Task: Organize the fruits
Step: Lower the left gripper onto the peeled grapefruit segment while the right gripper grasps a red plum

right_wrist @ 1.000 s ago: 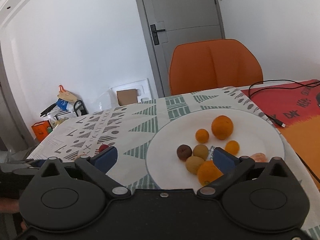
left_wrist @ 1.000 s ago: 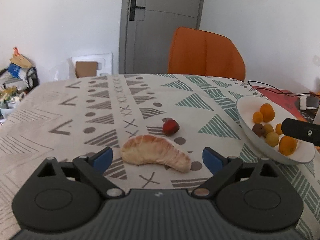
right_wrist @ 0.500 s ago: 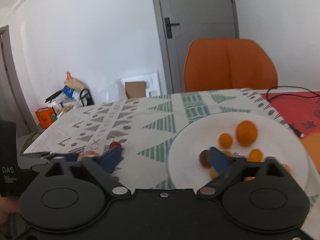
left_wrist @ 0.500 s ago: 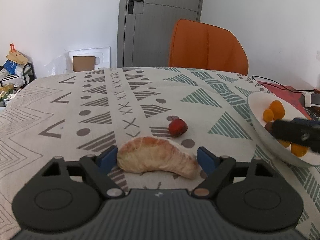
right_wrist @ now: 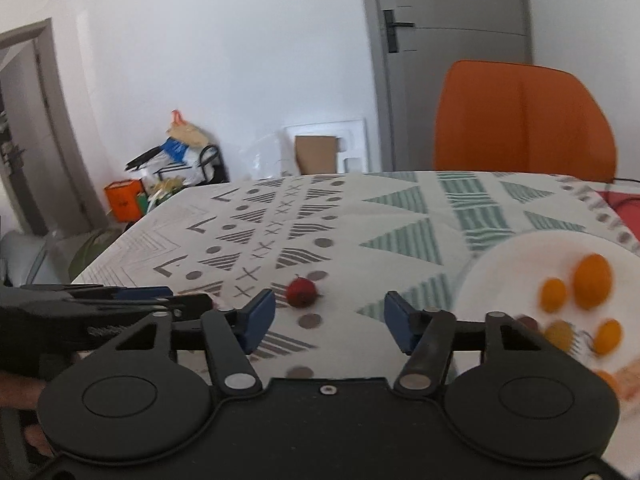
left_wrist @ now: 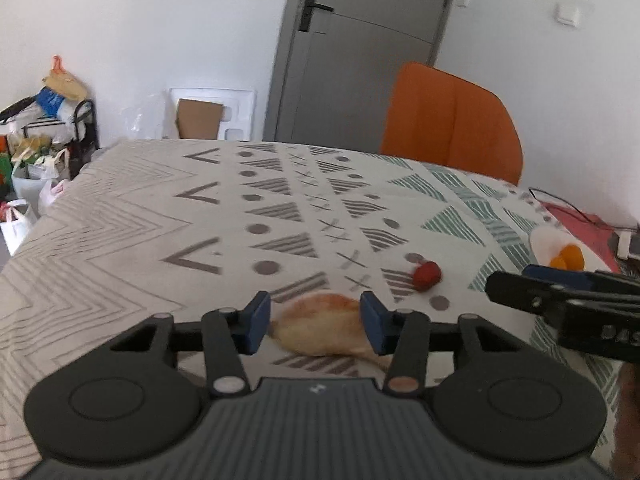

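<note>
Now we see the left gripper (left_wrist: 314, 322) with its blue fingers (left_wrist: 256, 322) set apart on either side of the peeled citrus segment (left_wrist: 320, 330). The right pad looks to be against the segment's flank, while a thin gap shows at the left pad; whether the pads are pressing on it we cannot tell. The segment lies flat on the patterned surface (left_wrist: 140, 236), its long axis running left to right across the gripper's opening, with the tapered tip trailing toward the lower right, behind the right finger.

We see the right gripper (right_wrist: 330, 322) with its fingers (right_wrist: 262, 316) wide apart and nothing between them; only cloth shows in the gap. A small red fruit (right_wrist: 301, 292) sits on the surface just ahead of its left finger, and in the left wrist view the same fruit (left_wrist: 426, 275) lies beyond and to the right of the segment. The right gripper's fingers reach in from that view's right edge, near the red fruit.

To the right stands the white plate (right_wrist: 516, 256), holding several orange and yellow fruits (right_wrist: 592, 280), blurred. An orange chair (right_wrist: 524, 120) stands behind the surface.
</note>
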Demonstrator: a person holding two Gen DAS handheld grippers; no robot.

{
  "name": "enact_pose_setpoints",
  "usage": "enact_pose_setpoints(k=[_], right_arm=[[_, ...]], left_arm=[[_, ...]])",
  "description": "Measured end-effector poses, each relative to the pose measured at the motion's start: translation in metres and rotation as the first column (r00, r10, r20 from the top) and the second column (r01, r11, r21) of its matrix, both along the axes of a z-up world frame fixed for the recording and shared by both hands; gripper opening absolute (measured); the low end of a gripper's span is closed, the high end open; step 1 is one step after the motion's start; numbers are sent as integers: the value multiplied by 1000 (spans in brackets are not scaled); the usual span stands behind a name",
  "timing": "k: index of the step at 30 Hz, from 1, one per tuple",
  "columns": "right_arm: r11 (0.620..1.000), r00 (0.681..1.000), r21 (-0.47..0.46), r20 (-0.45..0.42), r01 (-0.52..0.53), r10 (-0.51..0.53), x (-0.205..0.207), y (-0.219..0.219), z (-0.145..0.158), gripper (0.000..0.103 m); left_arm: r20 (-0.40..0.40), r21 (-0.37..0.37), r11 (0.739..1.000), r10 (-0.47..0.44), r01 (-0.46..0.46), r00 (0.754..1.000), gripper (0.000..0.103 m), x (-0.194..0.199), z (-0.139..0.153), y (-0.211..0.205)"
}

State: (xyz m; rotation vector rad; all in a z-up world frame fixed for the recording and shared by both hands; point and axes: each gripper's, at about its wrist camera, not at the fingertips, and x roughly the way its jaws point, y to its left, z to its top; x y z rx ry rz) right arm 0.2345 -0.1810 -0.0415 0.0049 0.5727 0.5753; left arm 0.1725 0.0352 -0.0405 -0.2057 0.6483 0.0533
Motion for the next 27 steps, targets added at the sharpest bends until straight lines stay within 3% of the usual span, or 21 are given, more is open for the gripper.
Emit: enact_pose_setpoints(k=[7, 9, 11, 13, 15, 20, 27], right_arm=[[1000, 999, -15, -47, -22, 21, 21, 23, -13, 54], [999, 998, -16, -59, -29, 28, 22, 27, -16, 45], [999, 997, -17, -66, -34, 33, 25, 32, -17, 42], [999, 997, -15, -67, -39, 38, 27, 35, -19, 36], [999, 996, -22, -76, -44, 42, 29, 37, -21, 21], [999, 996, -12, -79, -46, 45, 21, 30, -18, 21], [1000, 997, 1, -67, -27, 27, 7, 12, -10, 21]], left_arm=[[13, -3, 999, 52, -51, 999, 48, -15, 6, 20], [11, -8, 999, 53, -53, 999, 50, -16, 6, 21], [15, -25, 998, 58, -58, 998, 63, -18, 6, 24], [19, -27, 997, 70, -70, 997, 68, -19, 5, 25], [18, -28, 997, 77, -76, 997, 70, -19, 4, 26], [23, -37, 997, 71, -70, 997, 82, -18, 3, 23], [-8, -28, 1000, 9, -10, 1000, 85, -8, -5, -2]])
